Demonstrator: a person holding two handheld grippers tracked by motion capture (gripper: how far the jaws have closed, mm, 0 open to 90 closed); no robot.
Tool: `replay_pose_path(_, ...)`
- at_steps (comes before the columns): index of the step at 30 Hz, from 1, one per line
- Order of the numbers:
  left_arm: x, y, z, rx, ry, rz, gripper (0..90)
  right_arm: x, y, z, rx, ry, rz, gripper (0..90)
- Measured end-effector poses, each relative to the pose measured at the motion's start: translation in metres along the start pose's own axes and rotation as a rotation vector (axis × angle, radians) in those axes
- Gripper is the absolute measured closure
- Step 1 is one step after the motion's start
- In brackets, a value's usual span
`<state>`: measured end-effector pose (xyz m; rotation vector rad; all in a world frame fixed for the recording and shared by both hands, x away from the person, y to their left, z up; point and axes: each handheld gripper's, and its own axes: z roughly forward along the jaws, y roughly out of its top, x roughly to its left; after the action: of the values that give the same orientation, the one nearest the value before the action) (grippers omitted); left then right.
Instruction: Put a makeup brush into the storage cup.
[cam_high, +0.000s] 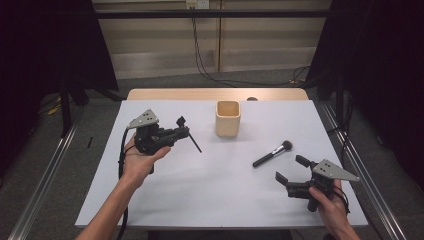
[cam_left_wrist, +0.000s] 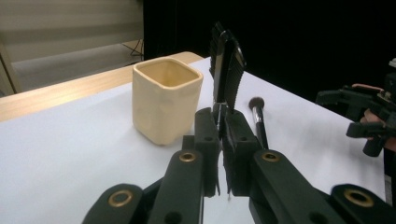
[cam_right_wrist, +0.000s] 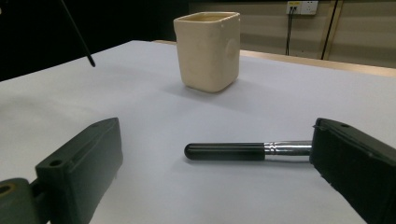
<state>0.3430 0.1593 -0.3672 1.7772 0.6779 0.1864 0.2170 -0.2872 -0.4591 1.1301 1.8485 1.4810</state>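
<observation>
A cream square cup (cam_high: 228, 118) (cam_left_wrist: 166, 100) (cam_right_wrist: 208, 51) stands upright at the back middle of the white table (cam_high: 200, 190). My left gripper (cam_high: 184, 134) (cam_left_wrist: 221, 135) is shut on a thin black comb-like tool (cam_high: 194, 143) (cam_left_wrist: 226, 65), left of the cup; its ridged head rises above the jaws and its pointed tail (cam_right_wrist: 88, 60) hangs above the table. A black makeup brush (cam_high: 272, 154) (cam_left_wrist: 257, 116) (cam_right_wrist: 224, 151) lies flat to the right of the cup. My right gripper (cam_high: 290, 168) (cam_right_wrist: 217, 140) (cam_left_wrist: 359, 116) is open just in front of the brush, its jaws wide to either side of the handle end.
The table's wooden back edge (cam_high: 215, 94) lies behind the cup. Black curtains flank both sides, and cables (cam_high: 205, 65) run on the floor beyond. Metal rails (cam_high: 45, 185) run along the floor to the left and right of the table.
</observation>
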Motion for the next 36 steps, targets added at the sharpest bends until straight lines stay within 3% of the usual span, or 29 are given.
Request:
replay_pose_path(12, 0.005, 0.015, 0.020, -0.010, 0.012, 0.008, 85.8, 0.003, -0.002, 0.000, 0.001, -0.004, -0.031, 0.0)
replay_pose_path(18, 0.006, 0.024, 0.030, -0.016, 0.022, 0.015, 85.8, 0.004, -0.003, 0.000, -0.001, 0.017, -0.026, 0.0)
replay_pose_path(36, 0.012, 0.050, 0.043, -0.044, 0.052, 0.038, 85.8, 0.004, -0.003, 0.000, -0.003, 0.030, -0.032, 0.0)
